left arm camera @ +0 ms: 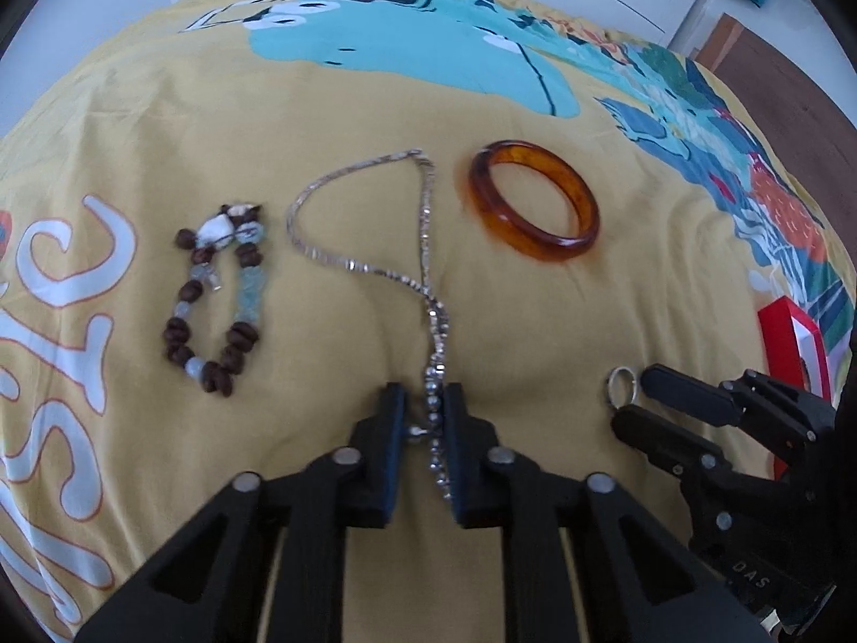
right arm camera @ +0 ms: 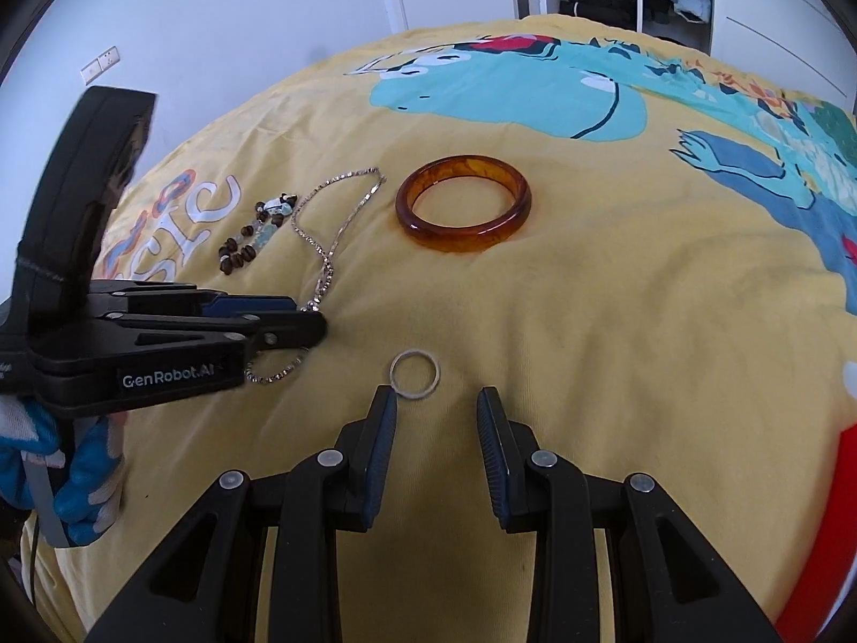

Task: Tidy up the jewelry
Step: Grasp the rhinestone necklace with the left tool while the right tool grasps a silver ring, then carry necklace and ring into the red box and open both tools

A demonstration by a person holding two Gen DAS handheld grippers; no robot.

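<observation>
Under my fingers the sheet (left arm camera: 321, 107) is matt yellow cloth, soft and a little creased, its printed picture flat and without shine. The chain (left arm camera: 423, 225) between my left pads is bright metal, its small links glinting. The bangle (left arm camera: 535, 198) looks like amber resin or plastic, glossy, smooth and see-through. The bracelet (left arm camera: 214, 300) mixes dull brown beads, wood by the look, with pale cloudy ones like glass or stone. The ring (right arm camera: 415, 375) is thin, pale, smooth metal. My left gripper (left arm camera: 424, 402) and right gripper (right arm camera: 436, 402) are matt black plastic with bright metal pins; their pads (right arm camera: 490, 428) are dark blue, ribbed and rubbery.
</observation>
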